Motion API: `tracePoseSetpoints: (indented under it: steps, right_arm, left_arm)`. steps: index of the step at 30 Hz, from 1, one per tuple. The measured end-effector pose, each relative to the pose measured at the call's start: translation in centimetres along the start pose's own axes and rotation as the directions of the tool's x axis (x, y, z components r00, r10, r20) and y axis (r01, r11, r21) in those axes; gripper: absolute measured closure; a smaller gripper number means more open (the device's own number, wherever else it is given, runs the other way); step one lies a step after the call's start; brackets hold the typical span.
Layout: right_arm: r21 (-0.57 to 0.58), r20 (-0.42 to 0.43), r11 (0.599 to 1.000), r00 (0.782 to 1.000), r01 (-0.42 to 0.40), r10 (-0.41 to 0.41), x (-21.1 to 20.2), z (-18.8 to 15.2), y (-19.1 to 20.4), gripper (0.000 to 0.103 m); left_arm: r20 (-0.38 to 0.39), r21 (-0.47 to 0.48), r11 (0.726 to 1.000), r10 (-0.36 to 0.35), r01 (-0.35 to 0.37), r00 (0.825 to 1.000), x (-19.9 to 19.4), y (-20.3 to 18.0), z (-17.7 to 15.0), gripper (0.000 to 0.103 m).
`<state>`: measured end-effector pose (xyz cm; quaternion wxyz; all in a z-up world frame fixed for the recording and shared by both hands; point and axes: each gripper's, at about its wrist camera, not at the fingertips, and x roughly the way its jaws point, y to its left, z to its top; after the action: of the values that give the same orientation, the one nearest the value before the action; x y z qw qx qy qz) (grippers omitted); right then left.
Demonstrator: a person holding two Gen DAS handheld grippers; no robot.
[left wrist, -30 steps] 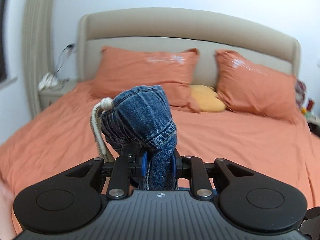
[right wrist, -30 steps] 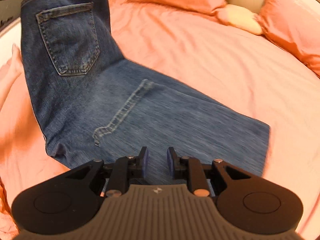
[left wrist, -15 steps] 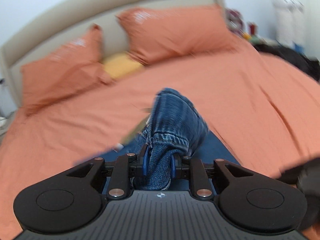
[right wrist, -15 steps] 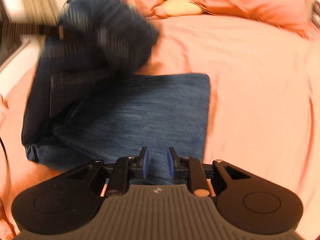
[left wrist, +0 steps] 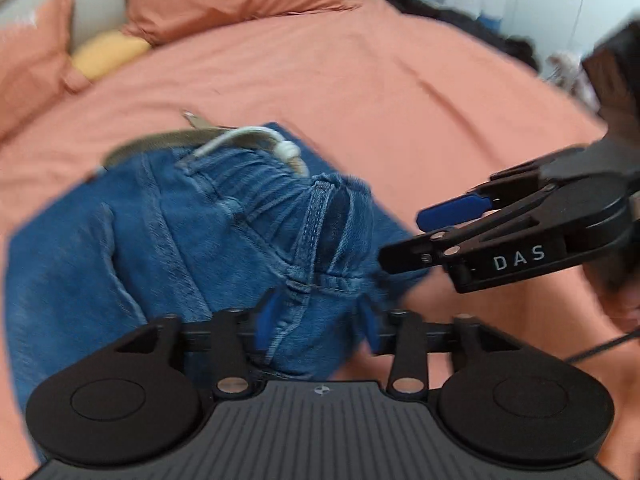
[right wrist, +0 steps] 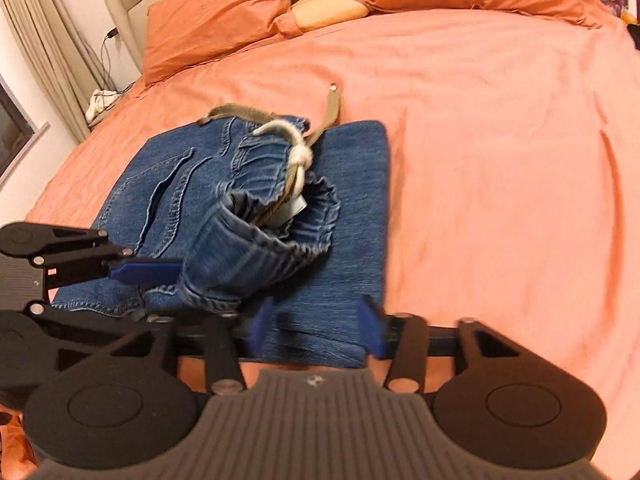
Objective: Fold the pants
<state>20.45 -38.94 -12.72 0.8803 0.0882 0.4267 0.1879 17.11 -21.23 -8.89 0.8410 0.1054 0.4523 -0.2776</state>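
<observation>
Blue denim pants [right wrist: 248, 200] lie folded over on the orange bed [right wrist: 500, 140], the elastic waistband [right wrist: 276, 240] with a white drawstring [right wrist: 300, 156] bunched on top. In the left wrist view the pants [left wrist: 140, 240] fill the left half. My left gripper [left wrist: 318, 322] is open, its blue pads spread on both sides of the waistband hem, not pinching it. It shows in the right wrist view [right wrist: 144, 270] at the left, next to the waistband. My right gripper [right wrist: 316, 326] is open and empty over the pants' near edge. It shows in the left wrist view [left wrist: 452, 212] at the right.
Orange pillows [right wrist: 216, 20] and a yellow cushion [right wrist: 328, 10] lie against the beige headboard [right wrist: 120, 4]. A nightstand with cables [right wrist: 100, 100] stands at the bed's left. Dark clothing and small items [left wrist: 432, 4] sit beyond the bed's right side.
My left gripper swung the waistband over and down onto the legs, then opened and let it go. My right gripper also opened wider. The pants now lie folded in half.
</observation>
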Motion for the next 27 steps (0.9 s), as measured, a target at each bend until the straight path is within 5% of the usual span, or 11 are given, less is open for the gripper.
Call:
tracePoseSetpoints:
  steps: [1,6,11,16,21,24,27]
  right_arm:
    - [0.007,0.006,1.000,1.000,0.002,-0.002,-0.4,0.1,-0.1,0.046]
    - [0.063,0.059,0.997,0.997,-0.049,0.045,-2.5,0.6,-0.2,0.044]
    - [0.093,0.114,0.992,0.991,-0.080,0.069,-3.0,2.4,0.7,0.042]
    - [0.162,0.047,0.981,0.993,-0.110,0.104,0.1,5.7,1.0,0.056]
    - [0.204,-0.098,0.976,0.991,-0.070,0.091,4.1,7.7,1.5,0.075]
    - [0.195,-0.095,0.980,0.993,-0.047,0.066,3.9,8.4,2.1,0.098]
    - [0.155,-0.076,0.986,0.995,-0.055,0.067,1.9,9.6,3.4,0.103]
  left_arm:
    - [0.008,-0.024,0.999,-0.041,0.041,0.999,-0.5,0.4,0.0,0.028]
    - [0.034,-0.049,0.998,-0.028,0.030,0.999,-3.0,1.8,-0.5,0.029]
    - [0.029,0.005,0.993,0.117,-0.117,0.993,-5.2,4.0,-2.0,0.029]
    - [0.020,-0.025,0.976,0.215,-0.215,0.976,-7.4,7.4,-4.4,0.032]
    - [-0.003,-0.089,0.972,0.216,-0.216,0.976,-9.9,9.9,-7.8,0.032]
    - [-0.023,-0.050,0.970,0.239,-0.240,0.971,-10.3,9.8,-10.1,0.032]
    - [-0.043,-0.034,0.967,0.251,-0.252,0.967,-9.6,9.5,-12.1,0.032]
